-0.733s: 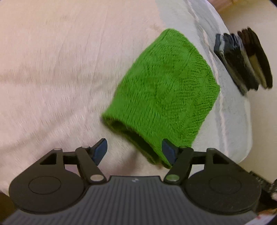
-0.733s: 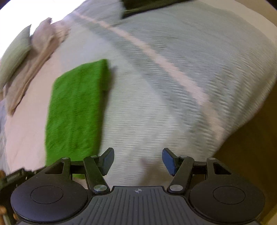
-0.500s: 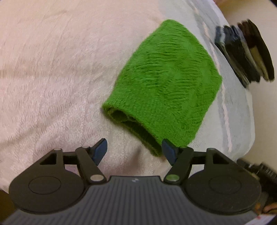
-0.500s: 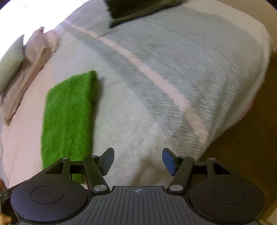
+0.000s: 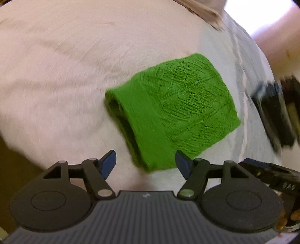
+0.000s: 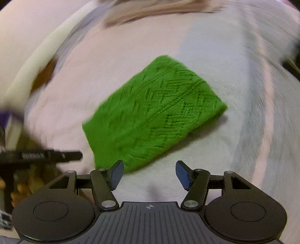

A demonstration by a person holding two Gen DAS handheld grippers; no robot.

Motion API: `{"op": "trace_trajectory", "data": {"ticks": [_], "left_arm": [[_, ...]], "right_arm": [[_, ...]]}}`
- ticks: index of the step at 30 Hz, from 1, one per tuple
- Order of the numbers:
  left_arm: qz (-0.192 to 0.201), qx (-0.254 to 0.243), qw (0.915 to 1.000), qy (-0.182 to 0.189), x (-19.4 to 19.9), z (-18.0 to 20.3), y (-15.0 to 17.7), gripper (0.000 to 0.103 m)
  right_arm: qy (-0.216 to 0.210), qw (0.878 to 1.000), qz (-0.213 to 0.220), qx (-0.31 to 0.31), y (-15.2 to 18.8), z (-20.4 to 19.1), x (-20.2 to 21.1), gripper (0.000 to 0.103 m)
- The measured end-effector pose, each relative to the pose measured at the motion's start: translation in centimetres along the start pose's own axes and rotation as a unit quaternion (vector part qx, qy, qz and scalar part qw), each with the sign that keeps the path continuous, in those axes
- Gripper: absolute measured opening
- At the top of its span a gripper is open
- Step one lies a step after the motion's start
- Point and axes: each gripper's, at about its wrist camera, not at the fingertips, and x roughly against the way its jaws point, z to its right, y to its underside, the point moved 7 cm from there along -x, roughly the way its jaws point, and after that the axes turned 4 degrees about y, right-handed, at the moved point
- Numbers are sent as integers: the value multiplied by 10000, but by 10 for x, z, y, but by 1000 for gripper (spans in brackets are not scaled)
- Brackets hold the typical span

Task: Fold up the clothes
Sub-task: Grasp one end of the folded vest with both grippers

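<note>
A bright green knitted garment (image 5: 172, 108) lies folded into a thick rectangle on the pale pink bed cover (image 5: 56, 75). In the left wrist view its near folded corner sits between and just beyond my left gripper (image 5: 145, 164), which is open and holds nothing. In the right wrist view the same green garment (image 6: 151, 112) lies ahead and left of centre; my right gripper (image 6: 149, 175) is open and empty, its left finger close to the garment's near corner. Both views are blurred by motion.
A stack of dark folded clothes (image 5: 275, 112) sits at the right edge of the bed on a grey striped blanket (image 6: 262, 112). The other gripper's black body (image 5: 271, 176) shows at lower right, and at left (image 6: 37, 155) in the right view. Beige fabric (image 6: 159, 9) lies at the far end.
Both grippers have swung round and drawn toward the green garment; the right one now faces it nearly head-on. The garment has stayed folded in place. Both pairs of fingers remain open.
</note>
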Motion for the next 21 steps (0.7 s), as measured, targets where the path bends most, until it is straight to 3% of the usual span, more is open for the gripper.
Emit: {"op": "trace_trajectory", "data": {"ticks": [2,6,8,10,13,16,21], "left_arm": [[263,359,9989,-153,3,10,18,65],[557,677,9957,-301,0,20,33,66],[655,658,9948,-421,-10,16,26,67],[728,677,9937,-516,-22,8,15,68],[811,772,9924,-502,-38,-6,5,71],[875,993,9907,-304,-54,-21,-2,71],[969,1580,9818,427,-76,-40,-11,74]], "right_arm": [[-77,9989,-97,461,-6,18,4,59],[-346,9962,-103,798,-36,52,2,59],[-475,9948,16,898,-57,61,-5,61],[-644,9926,68,1030,-79,74,-20,73],[-819,9900,-103,1142,-106,84,-53,75],[-1226,9851,-516,1088,-120,88,-92,75],[-1994,9712,-992,848,-133,96,-146,75]]}}
